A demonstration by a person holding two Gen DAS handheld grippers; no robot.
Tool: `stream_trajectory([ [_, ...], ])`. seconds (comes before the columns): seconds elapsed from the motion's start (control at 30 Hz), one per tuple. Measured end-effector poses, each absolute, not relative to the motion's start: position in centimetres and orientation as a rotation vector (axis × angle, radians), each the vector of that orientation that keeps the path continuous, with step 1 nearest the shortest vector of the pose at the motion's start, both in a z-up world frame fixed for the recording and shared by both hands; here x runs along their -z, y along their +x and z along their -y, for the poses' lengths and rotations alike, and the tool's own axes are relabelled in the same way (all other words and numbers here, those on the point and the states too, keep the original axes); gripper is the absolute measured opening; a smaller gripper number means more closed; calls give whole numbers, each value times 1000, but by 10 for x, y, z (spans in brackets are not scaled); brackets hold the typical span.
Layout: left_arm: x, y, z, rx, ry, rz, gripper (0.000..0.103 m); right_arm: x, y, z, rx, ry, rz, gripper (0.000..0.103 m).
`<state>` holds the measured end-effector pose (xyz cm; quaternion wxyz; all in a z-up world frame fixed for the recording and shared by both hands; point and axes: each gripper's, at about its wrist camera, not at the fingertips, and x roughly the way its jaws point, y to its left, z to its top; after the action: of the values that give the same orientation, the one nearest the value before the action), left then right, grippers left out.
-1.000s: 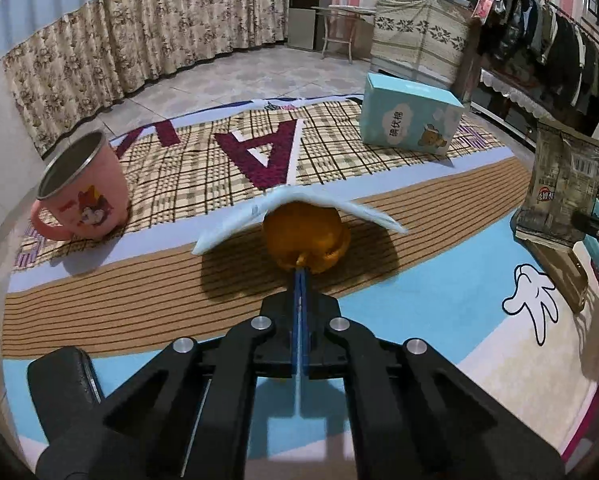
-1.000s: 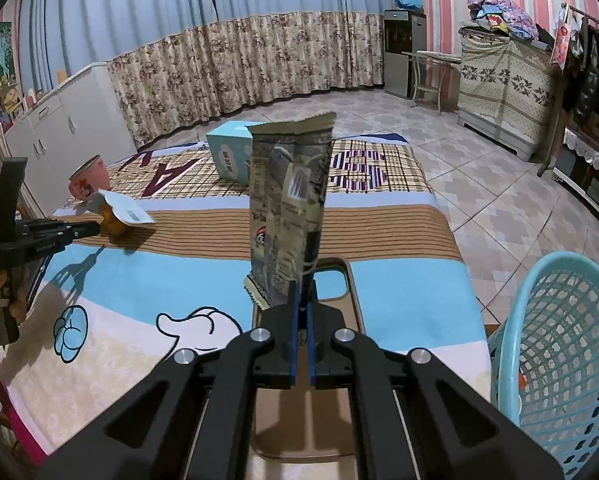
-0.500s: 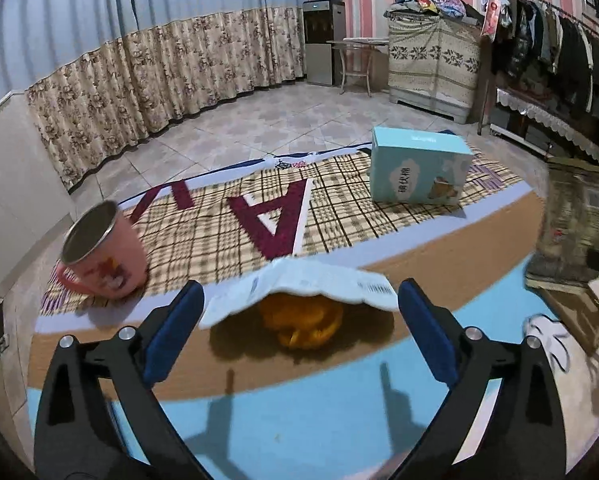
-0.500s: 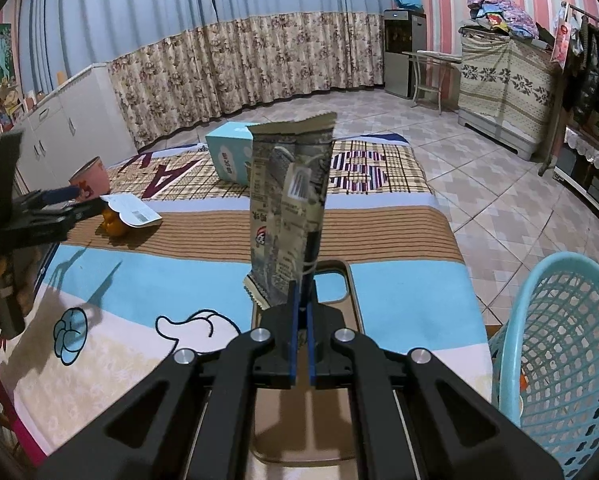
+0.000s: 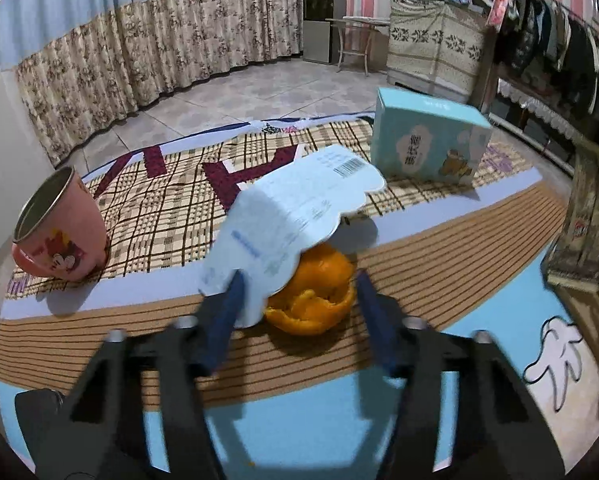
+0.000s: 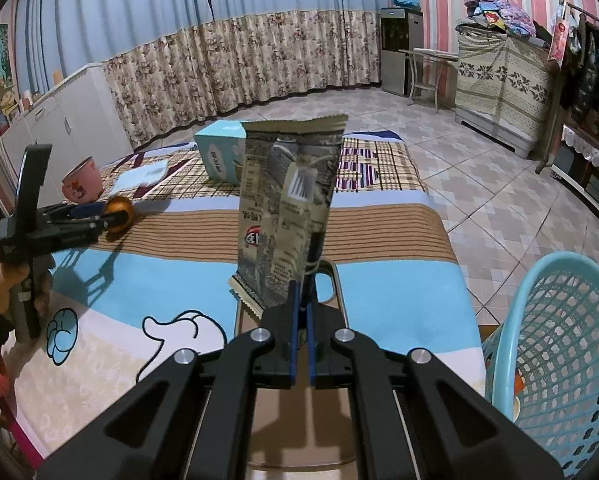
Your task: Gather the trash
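Observation:
My left gripper is open, its blue fingers on either side of an orange peel on the table. A white paper wrapper lies tilted over the peel and touches the left finger. My right gripper is shut on a grey-green snack bag and holds it upright above the table. From the right wrist view the left gripper is at the far left by the peel, with the wrapper behind it.
A pink mug stands at left and a light blue tissue box at the back. A turquoise mesh basket stands off the table's right side. A phone case lies under my right gripper.
My left gripper opened from shut, then moved forward so that its fingers straddle the peel. The wrapper has tipped up and shifted back. The right gripper and bag have held still.

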<state>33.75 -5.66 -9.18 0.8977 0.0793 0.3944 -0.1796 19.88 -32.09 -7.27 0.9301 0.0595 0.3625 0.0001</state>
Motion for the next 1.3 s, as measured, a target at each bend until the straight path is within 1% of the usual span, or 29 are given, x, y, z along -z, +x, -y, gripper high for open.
stream_trajectory([
  [0.13, 91, 337, 50, 396, 140, -814, 41, 74, 199, 322, -1, 124, -743, 4],
  [0.17, 90, 338, 50, 398, 140, -813, 37, 74, 199, 322, -1, 124, -742, 4],
  [0.27, 85, 338, 48, 404, 128, -808, 8, 74, 199, 322, -1, 128, -738, 4],
  [0.3, 83, 339, 47, 414, 108, -812, 0, 74, 199, 322, -1, 129, -737, 4],
  [0.63, 77, 335, 60, 417, 162, -814, 0, 74, 195, 330, 11, 140, -727, 4],
  [0.67, 76, 333, 62, 417, 174, -812, 6, 74, 194, 330, 14, 143, -726, 4],
  [0.7, 74, 332, 64, 412, 189, -807, 22, 74, 194, 331, 16, 147, -725, 4],
  [0.73, 73, 331, 67, 405, 206, -801, 32, 73, 195, 331, 17, 150, -725, 4],
  [0.77, 72, 330, 69, 397, 224, -793, 49, 74, 196, 331, 17, 153, -725, 4],
  [0.8, 72, 328, 72, 390, 249, -781, 55, 74, 196, 331, 16, 153, -725, 4],
  [0.93, 74, 334, 76, 388, 265, -792, 56, 74, 197, 333, 16, 147, -725, 4],
  [1.13, 82, 345, 72, 388, 252, -815, 63, 76, 201, 333, 20, 144, -732, 4],
  [1.2, 85, 353, 72, 401, 239, -827, 66, 77, 203, 332, 21, 140, -736, 4],
  [1.3, 90, 361, 78, 414, 221, -840, 67, 77, 205, 331, 23, 136, -739, 4],
])
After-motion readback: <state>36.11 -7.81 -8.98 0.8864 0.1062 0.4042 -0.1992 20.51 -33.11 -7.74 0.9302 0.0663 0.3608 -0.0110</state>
